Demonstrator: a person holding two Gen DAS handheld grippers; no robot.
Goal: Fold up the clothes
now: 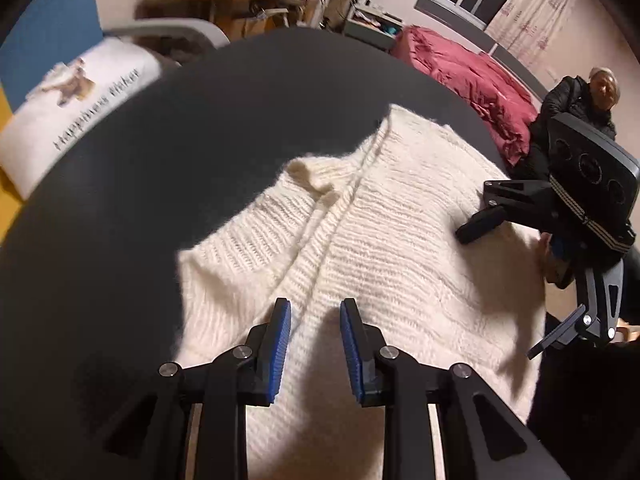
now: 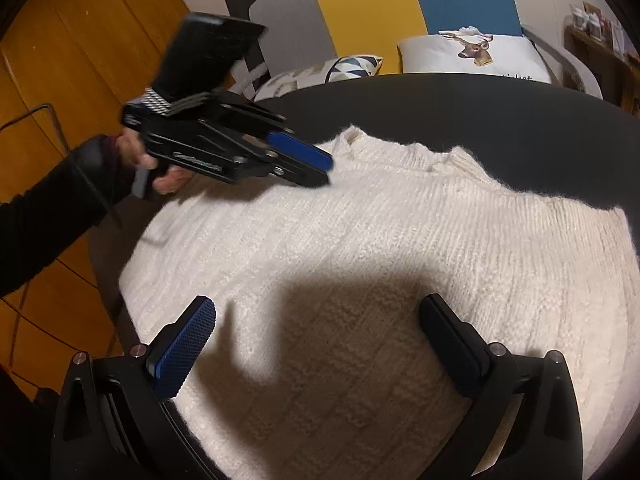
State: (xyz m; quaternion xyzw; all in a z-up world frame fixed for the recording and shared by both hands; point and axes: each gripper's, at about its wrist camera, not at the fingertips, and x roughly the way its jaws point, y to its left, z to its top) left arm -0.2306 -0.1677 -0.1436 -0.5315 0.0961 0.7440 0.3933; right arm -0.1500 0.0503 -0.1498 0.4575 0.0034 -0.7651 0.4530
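Note:
A cream knitted sweater lies spread on a dark round table, a ribbed edge running down its middle in the left wrist view. My left gripper hovers over its near part, the blue pads a small gap apart with nothing between them. In the right wrist view the sweater fills the centre and the left gripper, held by a hand, points at its far left corner. My right gripper stands wide open above the sweater's near part; it also shows as the right gripper at the table's right edge.
A white pillow with a deer print and a patterned cushion lie past the table's far rim. A red blanket covers a bed, with a person in a dark jacket beside it. A cluttered wooden desk stands behind.

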